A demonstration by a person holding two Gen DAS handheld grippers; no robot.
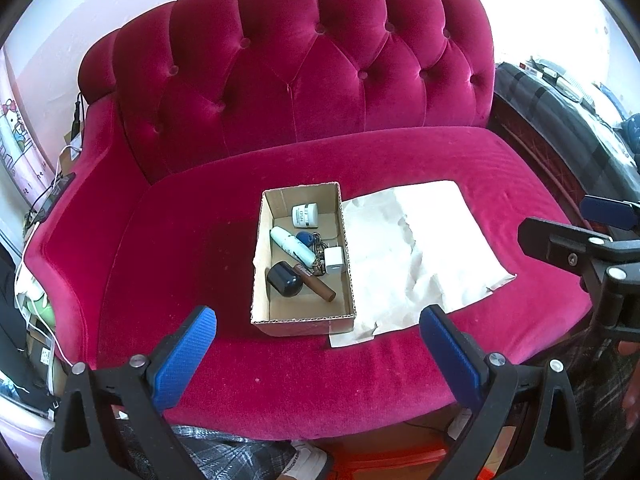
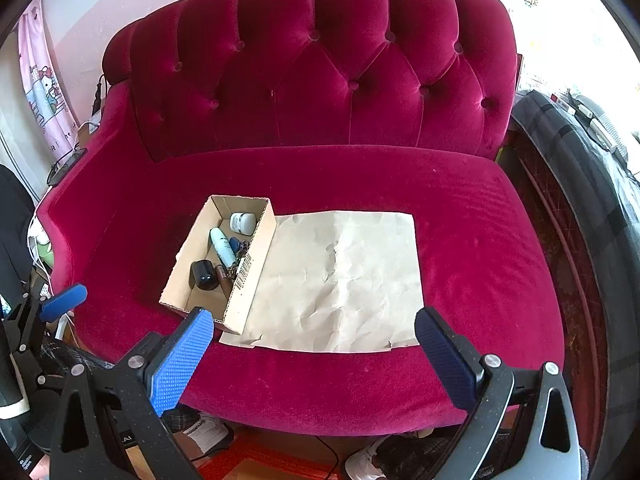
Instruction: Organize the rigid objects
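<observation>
An open cardboard box (image 1: 304,322) (image 2: 250,280) sits on the seat of a crimson velvet sofa (image 1: 200,264) (image 2: 480,240). Inside it lie a white jar (image 1: 305,216) (image 2: 242,223), a white tube (image 1: 292,245) (image 2: 223,251), a blue key fob with keys (image 1: 306,239) (image 2: 236,245), a white cube charger (image 1: 334,260), a black cap-like piece (image 1: 284,279) (image 2: 204,275) and a brown stick (image 1: 315,282). Beside the box on its right lies a creased tan paper sheet (image 1: 416,256) (image 2: 340,280). My left gripper (image 1: 318,360) and right gripper (image 2: 314,354) hover open and empty above the seat's front edge.
The tufted backrest (image 1: 320,80) rises behind the seat. A dark plaid bed or blanket (image 2: 580,168) stands to the right. Cables and clutter (image 1: 48,200) lie left of the sofa's arm. Shoes (image 2: 208,434) and an orange floor mat show under the front edge.
</observation>
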